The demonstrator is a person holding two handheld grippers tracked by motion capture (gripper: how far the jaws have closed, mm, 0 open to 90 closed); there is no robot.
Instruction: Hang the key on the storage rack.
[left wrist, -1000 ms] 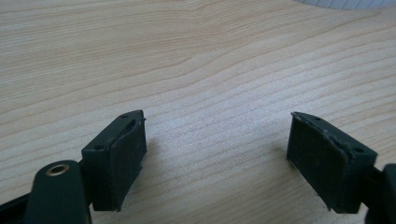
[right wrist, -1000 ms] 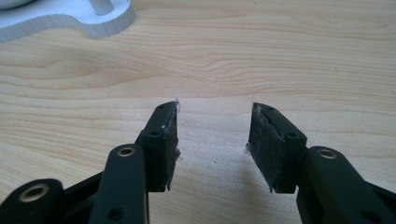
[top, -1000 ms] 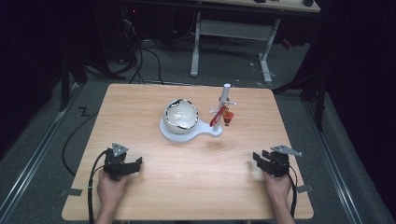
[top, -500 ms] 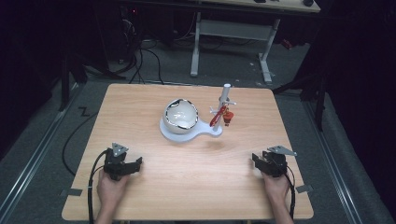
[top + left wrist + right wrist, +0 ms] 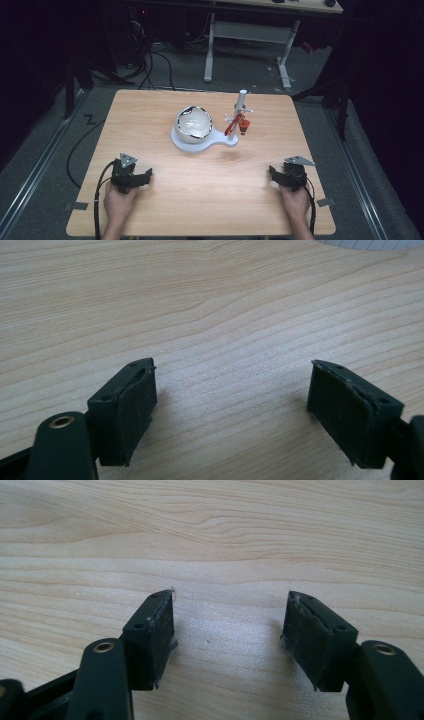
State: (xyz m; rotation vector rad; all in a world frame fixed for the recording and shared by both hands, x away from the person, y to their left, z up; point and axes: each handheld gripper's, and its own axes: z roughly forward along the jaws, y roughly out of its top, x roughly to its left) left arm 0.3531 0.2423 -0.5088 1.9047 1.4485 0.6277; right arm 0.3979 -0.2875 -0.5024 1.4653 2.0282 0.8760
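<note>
Bowl (image 5: 194, 122): sitting on the round part of a white base (image 5: 186, 145) at the middle of the table (image 5: 210, 200), its glossy dome catching the light.
White base: lying flat under the bowl, its narrow arm reaching to the right of the bowl.
Post (image 5: 241, 107): standing upright on that arm, just right of the bowl.
Red pieces (image 5: 237, 125): hanging from the post's pegs, right of the bowl; too small to tell what they are.
Left gripper (image 5: 141, 178): resting on the table well nearer the person than the bowl and to its left, jaws standing wide apart and gripping nothing.
Right gripper (image 5: 276, 175): resting nearer the person than the bowl and well to its right, jaws likewise spread with bare wood between them.
Hands: one hand (image 5: 117, 202) is holding the left gripper, the other hand (image 5: 295, 202) the right.
</note>
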